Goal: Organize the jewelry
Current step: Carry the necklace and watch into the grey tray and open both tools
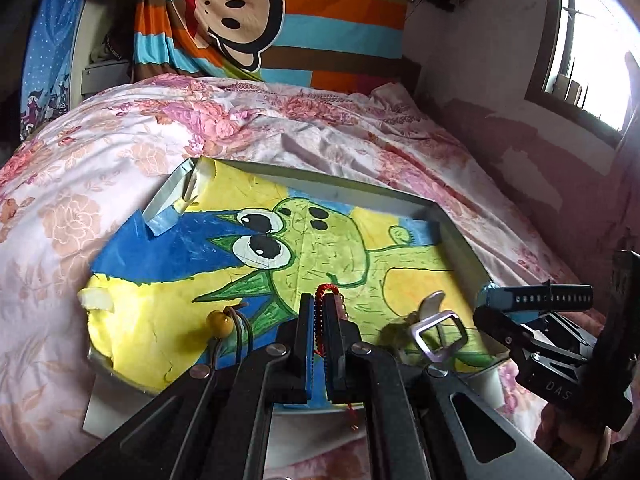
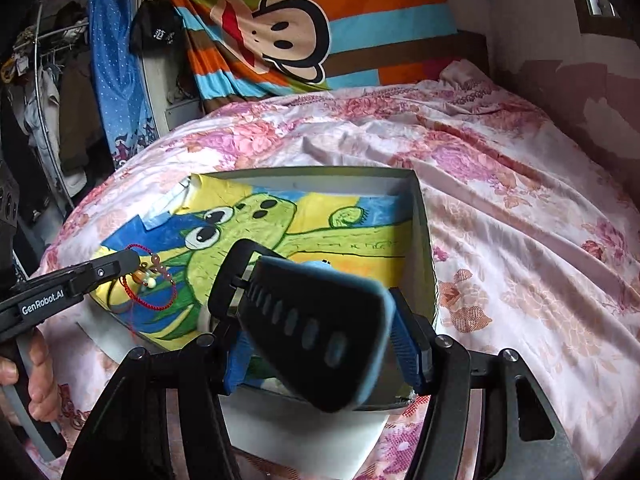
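A shallow grey box [image 1: 352, 190] lined with a yellow-green cartoon drawing lies on the bed; it also shows in the right wrist view [image 2: 420, 216]. My left gripper [image 1: 318, 308] is shut on a red string bracelet [image 1: 326, 289] and holds it over the box; the bracelet hangs from it in the right wrist view [image 2: 160, 300]. My right gripper [image 2: 320, 332] is shut on a black and blue watch strap [image 2: 316, 320], seen at the box's right edge in the left wrist view [image 1: 536, 298]. A yellow bead on a brown cord [image 1: 220, 322] and a silver buckle [image 1: 438, 334] lie in the box.
The box rests on a pink floral quilt [image 1: 100, 168]. A striped monkey-print cloth [image 1: 260, 12] hangs behind the bed. A window [image 1: 592, 40] is at the right; a clothes rack [image 2: 48, 100] stands at the left.
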Available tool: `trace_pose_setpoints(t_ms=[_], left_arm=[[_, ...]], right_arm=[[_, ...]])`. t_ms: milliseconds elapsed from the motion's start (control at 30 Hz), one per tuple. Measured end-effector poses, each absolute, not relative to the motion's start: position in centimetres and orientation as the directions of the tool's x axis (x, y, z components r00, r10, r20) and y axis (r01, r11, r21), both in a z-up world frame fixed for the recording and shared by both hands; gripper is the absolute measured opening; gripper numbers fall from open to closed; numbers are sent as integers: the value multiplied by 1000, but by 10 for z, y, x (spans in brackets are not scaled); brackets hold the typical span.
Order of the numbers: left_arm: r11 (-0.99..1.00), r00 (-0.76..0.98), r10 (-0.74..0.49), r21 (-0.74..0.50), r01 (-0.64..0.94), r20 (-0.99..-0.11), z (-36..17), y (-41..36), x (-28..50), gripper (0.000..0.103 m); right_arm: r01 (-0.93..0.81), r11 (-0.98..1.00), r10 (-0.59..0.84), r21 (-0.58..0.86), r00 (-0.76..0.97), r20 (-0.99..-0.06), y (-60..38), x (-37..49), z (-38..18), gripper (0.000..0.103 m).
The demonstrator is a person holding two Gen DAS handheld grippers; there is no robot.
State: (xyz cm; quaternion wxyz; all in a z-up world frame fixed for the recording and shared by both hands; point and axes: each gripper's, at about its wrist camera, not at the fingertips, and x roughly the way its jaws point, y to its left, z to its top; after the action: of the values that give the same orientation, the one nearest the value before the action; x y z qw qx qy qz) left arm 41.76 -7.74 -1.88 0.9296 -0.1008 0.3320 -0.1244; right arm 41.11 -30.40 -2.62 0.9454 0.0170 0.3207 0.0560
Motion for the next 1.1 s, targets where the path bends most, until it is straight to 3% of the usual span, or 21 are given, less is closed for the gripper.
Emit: trace_pose_setpoints(t_ms=[333,467,567,600,667,700,733,833,1100], left_arm=[[951,670,-293,-283,128,-682,-43,-83,432,4],[949,672,-301,-279,145,-677,-37,-83,425,8],[947,694,-299,-295,129,-655,-25,-77,413,25],[947,706,-292,-297,121,-645,-20,-75,406,35],[947,735,-278,-303,103,-619,-10,-69,394,64],[949,758,-258,-304,83,-599,-4,-66,385,85],[950,788,-235,-307,62,-569,4,-61,375,91],[943,829,-234,-325,67,-508,24,-51,350,100],[962,889,-160,-268,44,-428,64,-32,265,103]], right_arm=[[-90,993,114,71,772,-625,-305,415,-42,56],[-91,995,102,48,789,-606,-306,408,-36,59],[-84,995,96,48,813,-574,-312,395,-22,69],[-82,996,94,47,819,-565,-313,390,-17,71],[-78,996,86,37,829,-553,-316,381,-6,73],[-77,997,82,31,835,-544,-316,374,0,74],[-77,997,80,29,842,-533,-317,366,7,77],[-72,997,76,28,868,-491,-318,341,27,90],[-127,991,137,52,924,-357,-302,257,73,102]])
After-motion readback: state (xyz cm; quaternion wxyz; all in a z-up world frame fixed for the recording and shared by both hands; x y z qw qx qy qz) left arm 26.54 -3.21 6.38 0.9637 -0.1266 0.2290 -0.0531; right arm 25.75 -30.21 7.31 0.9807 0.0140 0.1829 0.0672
